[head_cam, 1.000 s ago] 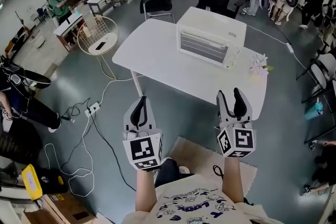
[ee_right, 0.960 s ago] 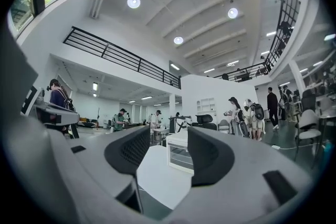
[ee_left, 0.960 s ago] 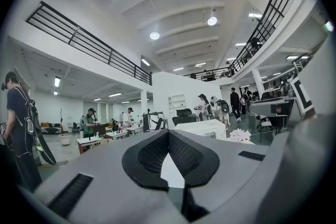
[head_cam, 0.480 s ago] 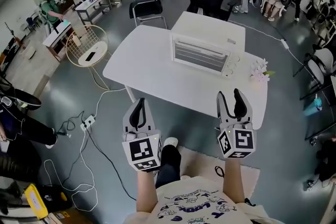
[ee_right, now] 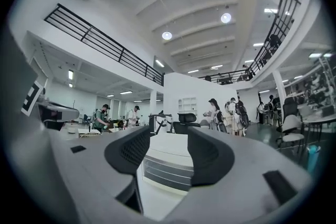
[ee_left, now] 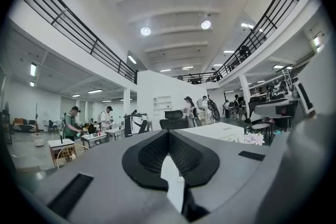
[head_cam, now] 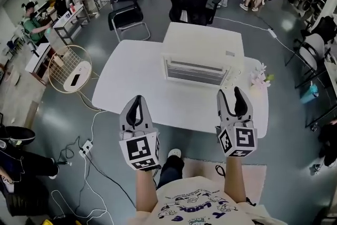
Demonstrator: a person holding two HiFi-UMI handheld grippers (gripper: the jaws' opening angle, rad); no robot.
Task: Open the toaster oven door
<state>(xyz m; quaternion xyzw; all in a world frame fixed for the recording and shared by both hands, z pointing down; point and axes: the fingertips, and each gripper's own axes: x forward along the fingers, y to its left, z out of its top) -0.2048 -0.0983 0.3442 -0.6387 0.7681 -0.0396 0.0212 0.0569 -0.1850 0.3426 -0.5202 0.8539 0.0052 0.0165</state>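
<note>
The white, box-shaped metal toaster oven (head_cam: pixel 202 55) sat at the far middle of the smooth white tabletop (head_cam: pixel 126 87), its slatted glass door (head_cam: pixel 196 72) shut and facing near. The left hand-held gripper (head_cam: pixel 138 101) hung over the near edge, black ridged pads (ee_left: pixel 152 157) pressed together on nothing. The right hand-held gripper (head_cam: pixel 230 94) held its curved jaws apart and empty, framing the oven from well short of it.
</note>
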